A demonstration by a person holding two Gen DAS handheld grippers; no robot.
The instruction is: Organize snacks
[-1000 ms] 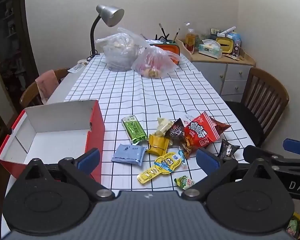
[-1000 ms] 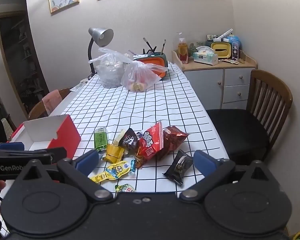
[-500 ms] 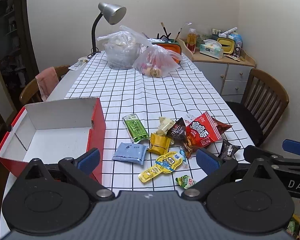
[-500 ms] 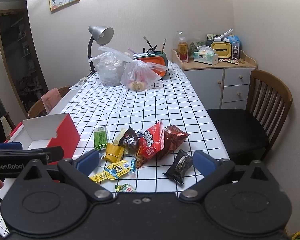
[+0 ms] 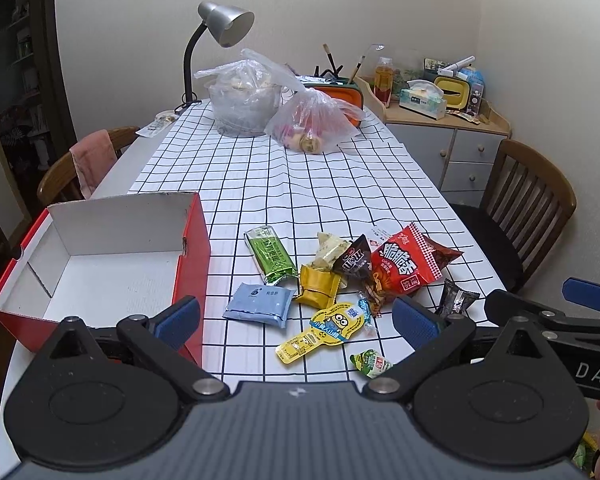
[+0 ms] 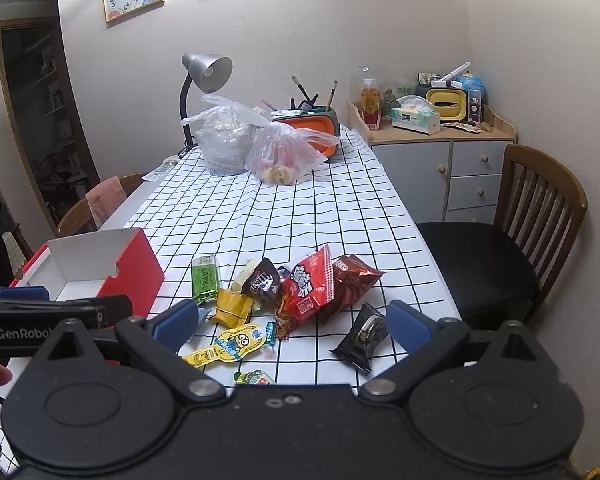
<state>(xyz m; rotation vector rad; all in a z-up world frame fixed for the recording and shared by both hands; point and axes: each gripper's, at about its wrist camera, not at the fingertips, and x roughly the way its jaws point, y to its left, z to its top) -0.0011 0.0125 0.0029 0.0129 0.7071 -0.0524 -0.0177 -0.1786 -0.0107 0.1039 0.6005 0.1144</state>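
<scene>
Both the left gripper and right gripper hover wide open, holding nothing, so grabbing that overlapping snack pile could easily drag neighbours along.

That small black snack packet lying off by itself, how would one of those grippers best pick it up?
The small black snack packet lies flat, apart from the pile. Probably best to come straight down with the open right gripper and pinch across its narrow middle, since its long edges are free on both sides.
</scene>
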